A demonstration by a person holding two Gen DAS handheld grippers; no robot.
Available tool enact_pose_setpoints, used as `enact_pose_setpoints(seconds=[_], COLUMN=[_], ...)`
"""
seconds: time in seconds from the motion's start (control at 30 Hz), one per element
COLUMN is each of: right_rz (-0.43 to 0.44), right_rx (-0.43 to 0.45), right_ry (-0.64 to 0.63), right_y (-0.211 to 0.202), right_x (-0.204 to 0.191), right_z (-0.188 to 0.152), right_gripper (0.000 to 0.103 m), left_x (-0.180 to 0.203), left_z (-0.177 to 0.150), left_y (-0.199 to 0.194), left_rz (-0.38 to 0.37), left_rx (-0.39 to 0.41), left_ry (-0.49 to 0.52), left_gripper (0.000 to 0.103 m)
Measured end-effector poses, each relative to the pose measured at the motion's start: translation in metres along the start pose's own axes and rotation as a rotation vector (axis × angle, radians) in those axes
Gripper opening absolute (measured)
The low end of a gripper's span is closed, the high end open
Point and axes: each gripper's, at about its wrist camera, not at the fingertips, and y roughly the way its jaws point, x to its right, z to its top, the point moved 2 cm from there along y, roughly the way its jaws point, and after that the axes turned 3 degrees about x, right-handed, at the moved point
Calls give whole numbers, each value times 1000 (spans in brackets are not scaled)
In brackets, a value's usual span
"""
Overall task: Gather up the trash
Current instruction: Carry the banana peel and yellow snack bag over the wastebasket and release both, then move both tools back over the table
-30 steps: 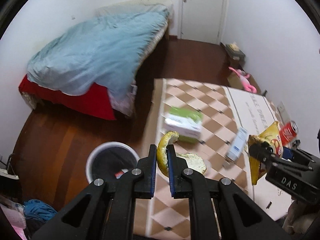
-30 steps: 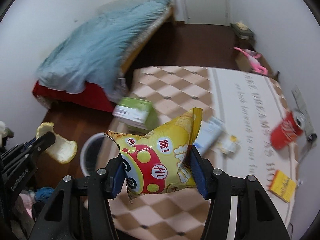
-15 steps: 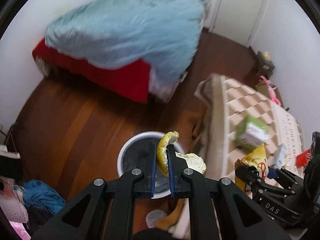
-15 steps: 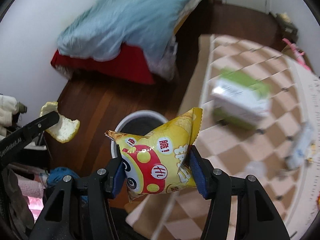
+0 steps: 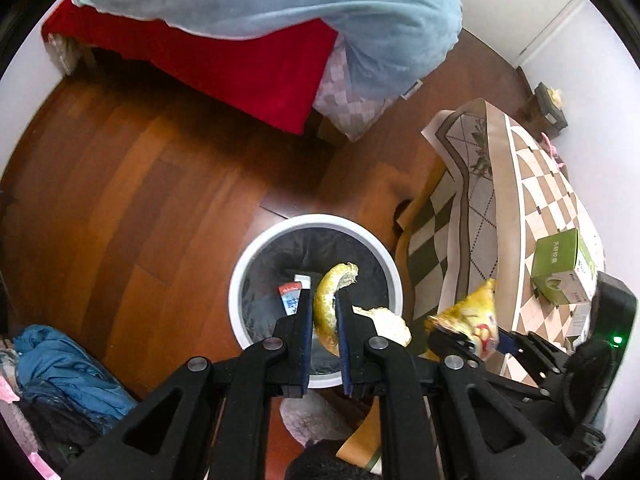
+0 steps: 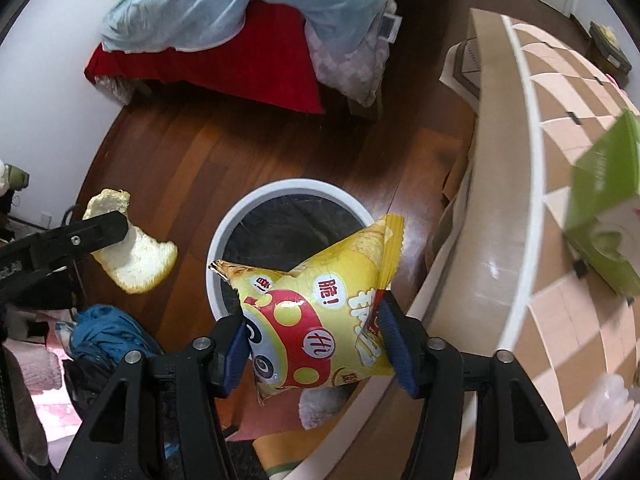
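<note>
Citrus peel [image 5: 326,312] sits pinched between the nearly closed jaws of the left gripper [image 5: 325,320], directly over the open mouth of the white trash bin [image 5: 256,258] on the wooden floor [image 5: 152,184]. Inside the bin, just ahead of the fingertips, lies a small red-and-blue wrapper [image 5: 290,299]. To the right, the right gripper [image 6: 320,344] clamps a yellow chip bag [image 6: 316,308] above the bin's near rim. Beyond its right finger, a green tissue box [image 6: 604,200] rests on the checkered tablecloth [image 6: 560,92].
</note>
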Motion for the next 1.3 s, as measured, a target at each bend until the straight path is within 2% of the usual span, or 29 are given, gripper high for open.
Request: enact_pose_setpoints(seconds=[0.03, 0.07, 0.1, 0.13, 0.17, 0.2, 0.43, 0.73, 0.97, 1.3], right_rz=[5, 14, 11, 6, 9, 10, -14, -67, -75, -41], right_rx=[-11, -23, -24, -24, -24, -25, -8, 69, 142, 254], right_ry=[0, 0, 2, -6, -10, -15, -50, -41, -19, -5], right_y=[3, 7, 7, 8, 8, 8, -8, -55, -100, -176], right_x=[-1, -3, -3, -5, -5, -7, -14, -16, -13, -8], right_z=[1, 2, 1, 0, 1, 1, -6, -28, -56, -98], right_gripper=[71, 77, 93, 100, 100, 100, 101, 101, 101, 101], left_x=[-3, -5, -9, -11, -14, -18, -31, -27, -16, 6], left_z=[1, 1, 2, 2, 2, 1, -10, -44, -74, -111], left_y=[3, 5, 3, 2, -1, -4, -27, -63, -93, -147], left_rz=[3, 12, 23, 34, 41, 35, 120, 227, 251, 248], left_rx=[-9, -14, -10, -2, 11, 28, 74, 153, 194, 289], left_ry=[-5, -11, -10, -11, -17, -29, -18, -2, 22, 54], left_gripper=[10, 15, 34, 50, 85, 97, 97, 97, 97, 97])
